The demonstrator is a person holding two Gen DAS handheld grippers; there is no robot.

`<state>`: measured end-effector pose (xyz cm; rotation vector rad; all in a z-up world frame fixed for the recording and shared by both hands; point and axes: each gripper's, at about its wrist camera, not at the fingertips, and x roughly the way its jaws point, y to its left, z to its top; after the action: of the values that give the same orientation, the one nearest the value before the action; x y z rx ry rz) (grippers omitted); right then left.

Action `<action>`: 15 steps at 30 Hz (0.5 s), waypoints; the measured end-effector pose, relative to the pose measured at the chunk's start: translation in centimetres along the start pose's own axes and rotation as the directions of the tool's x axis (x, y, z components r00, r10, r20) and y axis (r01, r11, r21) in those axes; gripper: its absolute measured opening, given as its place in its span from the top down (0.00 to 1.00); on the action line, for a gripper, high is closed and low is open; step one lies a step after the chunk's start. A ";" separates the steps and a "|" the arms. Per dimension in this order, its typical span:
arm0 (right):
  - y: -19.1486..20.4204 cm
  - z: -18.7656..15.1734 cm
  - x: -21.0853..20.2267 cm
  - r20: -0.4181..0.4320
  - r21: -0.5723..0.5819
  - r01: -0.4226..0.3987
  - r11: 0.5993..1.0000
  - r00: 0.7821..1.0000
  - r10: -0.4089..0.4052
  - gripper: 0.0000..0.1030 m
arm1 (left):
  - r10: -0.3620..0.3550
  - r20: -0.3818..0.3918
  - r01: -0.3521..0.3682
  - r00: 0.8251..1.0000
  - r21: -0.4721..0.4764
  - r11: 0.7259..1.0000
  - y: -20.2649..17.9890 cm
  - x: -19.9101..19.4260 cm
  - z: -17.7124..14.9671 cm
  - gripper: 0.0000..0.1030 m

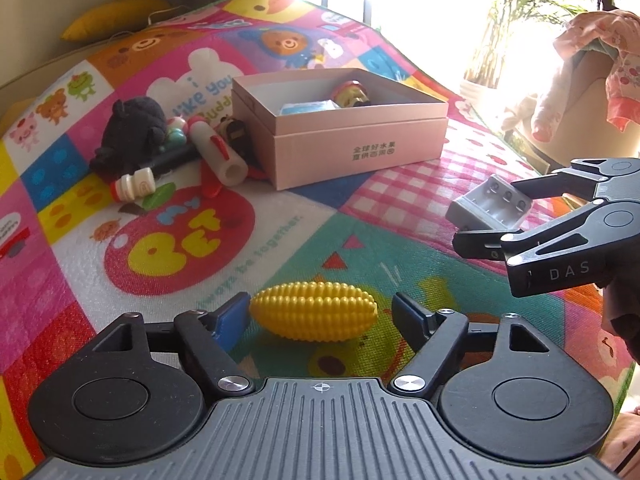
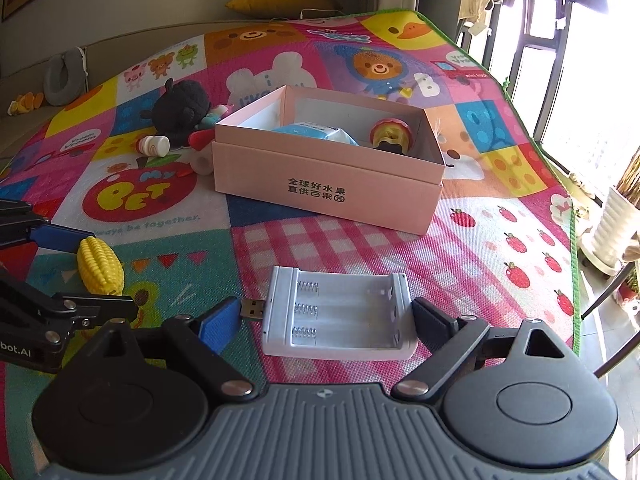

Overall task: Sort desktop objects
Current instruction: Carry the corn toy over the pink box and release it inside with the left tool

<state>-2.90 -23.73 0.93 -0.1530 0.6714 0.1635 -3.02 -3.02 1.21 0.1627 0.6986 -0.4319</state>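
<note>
Left gripper [image 1: 320,312]: spread wide around the yellow toy corn [image 1: 314,316], not touching.
Right gripper [image 2: 328,316]: fingers either side of the white battery charger [image 2: 338,316]; a firm pinch, cannot tell.

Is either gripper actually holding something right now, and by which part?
Neither has closed. The left gripper is open around the toy corn, fingers at its two ends. The right gripper is open around the battery charger, fingers beside its short ends.

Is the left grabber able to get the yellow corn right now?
Probably yes. The left gripper is open, with the toy corn lying on the mat between its fingers and nothing in between.
</note>
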 end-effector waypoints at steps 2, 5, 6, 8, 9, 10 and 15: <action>0.0 -0.1 -0.3 -0.002 0.010 -0.005 1.000 1.000 0.005 0.12 | 0.005 -0.009 -0.005 1.000 -0.004 1.000 0.0 0.1 0.0 0.30; 0.1 -0.3 -1.0 -0.006 0.019 -0.010 1.000 1.000 0.010 0.12 | 0.005 -0.008 -0.004 1.000 0.002 1.000 -0.1 -0.1 0.1 0.30; 0.1 -0.3 -1.3 -0.007 0.021 -0.011 1.000 1.000 0.011 0.12 | 0.006 -0.003 -0.006 1.000 0.008 1.000 -0.3 -0.4 0.1 0.30; 0.3 -0.4 -2.2 -0.004 0.019 -0.013 1.000 1.000 0.013 0.12 | 0.010 0.012 -0.010 1.000 0.023 1.000 -0.7 -1.1 0.1 0.30; 0.4 -0.5 -2.5 -0.002 0.016 -0.011 1.000 1.000 0.011 0.12 | 0.012 0.022 -0.013 1.000 0.030 0.999 -1.0 -1.6 0.2 0.30; 0.6 -0.6 -3.0 0.002 0.013 -0.004 1.000 1.000 0.004 0.12 | 0.014 0.033 -0.016 0.999 0.036 0.999 -1.3 -2.1 0.2 0.30; 0.9 -0.4 -5.6 0.036 0.014 0.009 1.000 0.999 -0.009 0.12 | 0.030 0.099 -0.037 0.995 0.069 0.997 -2.2 -4.9 0.7 0.30</action>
<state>-7.66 -23.55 4.08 -0.1399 0.6359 0.1526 -6.93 -3.54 4.95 0.2189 0.5839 -0.4300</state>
